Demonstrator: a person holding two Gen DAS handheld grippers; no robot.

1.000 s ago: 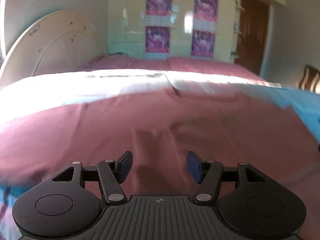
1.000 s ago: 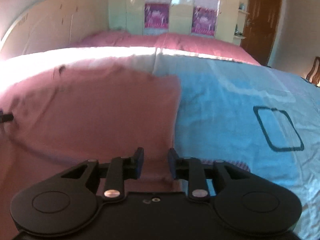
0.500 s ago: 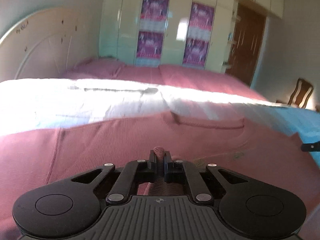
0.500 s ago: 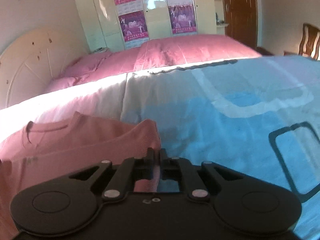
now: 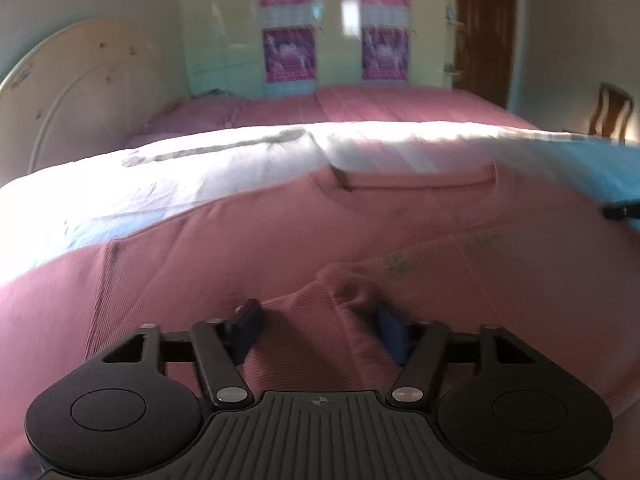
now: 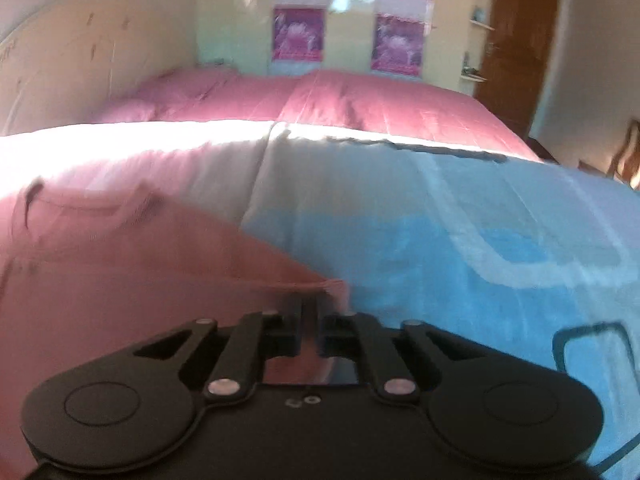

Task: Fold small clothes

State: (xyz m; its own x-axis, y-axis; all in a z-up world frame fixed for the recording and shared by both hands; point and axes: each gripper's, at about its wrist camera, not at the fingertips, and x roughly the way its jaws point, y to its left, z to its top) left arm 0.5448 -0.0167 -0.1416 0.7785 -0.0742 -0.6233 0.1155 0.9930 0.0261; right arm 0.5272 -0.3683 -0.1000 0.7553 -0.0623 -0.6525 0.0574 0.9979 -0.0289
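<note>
- A pink ribbed shirt (image 5: 248, 248) lies spread on the bed, neckline towards the far side, over a blue-and-white bedsheet (image 6: 460, 208).
- In the left wrist view a raised fold of the shirt (image 5: 344, 300) bunches up between the fingers of the left tool (image 5: 320, 328).
- The left tool's jaws are opening; the fold sits between them, and the blue pads (image 5: 394, 334) stand clear of it on both sides, so nothing is pinched.
- The right tool (image 6: 308, 312) has its jaws pressed together on the shirt's right edge, a small tuft of pink cloth (image 6: 334, 286) poking out beyond the tips.
- From that pinched point the shirt's edge runs diagonally up towards the neckline (image 6: 80, 204), with the bedsheet bare to the right of it.
- A dark tip of the right tool (image 5: 620, 211) shows at the right rim of the left wrist view.
- Beyond the sheet lies a pink quilt (image 6: 340, 100), then a cream headboard (image 5: 80, 92) on the left.
- Against the far wall stands a pale wardrobe with purple posters (image 5: 290, 54), a brown door (image 6: 516, 40) to its right.
- A wooden chair (image 5: 610, 110) stands near the right edge.
</note>
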